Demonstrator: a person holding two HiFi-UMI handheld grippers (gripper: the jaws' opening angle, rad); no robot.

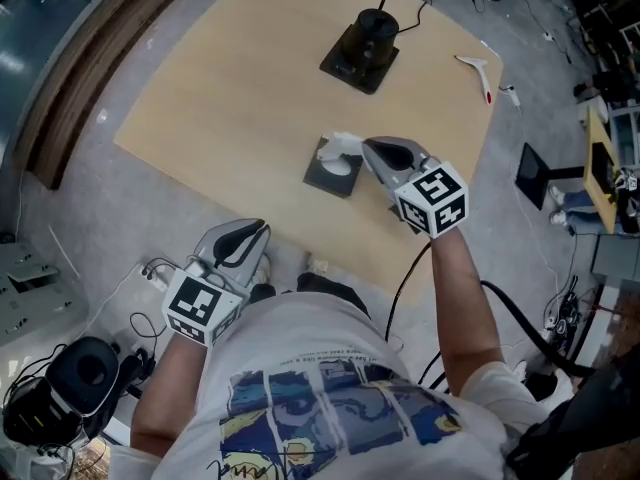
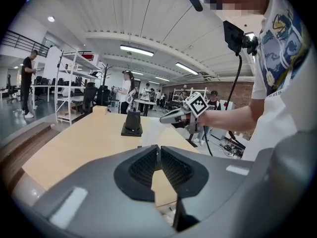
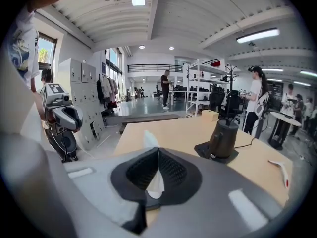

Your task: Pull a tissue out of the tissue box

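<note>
- The left gripper (image 1: 246, 236) is held off the near edge of the table (image 1: 230, 98), just beside the person's torso. In the left gripper view its jaws are seen pressed together, with nothing caught between them.
- The tissue box (image 1: 331, 175), a low dark grey one, is set on the table near its near edge, well apart from the left gripper.
- A white tissue (image 1: 337, 147) is drawn up from the top of the box. Whether its lower end is still inside the box cannot be told.
- The right gripper (image 1: 368, 149) is held above the box's right side, and the tissue is pinched between its closed jaws. In the right gripper view the white sheet (image 3: 157, 183) is seen clamped between the pads.
- A black stand (image 1: 364, 47) with a cable is placed further back on the table.
- A small white and red object (image 1: 478, 69) is laid near the table's far right corner.
</note>
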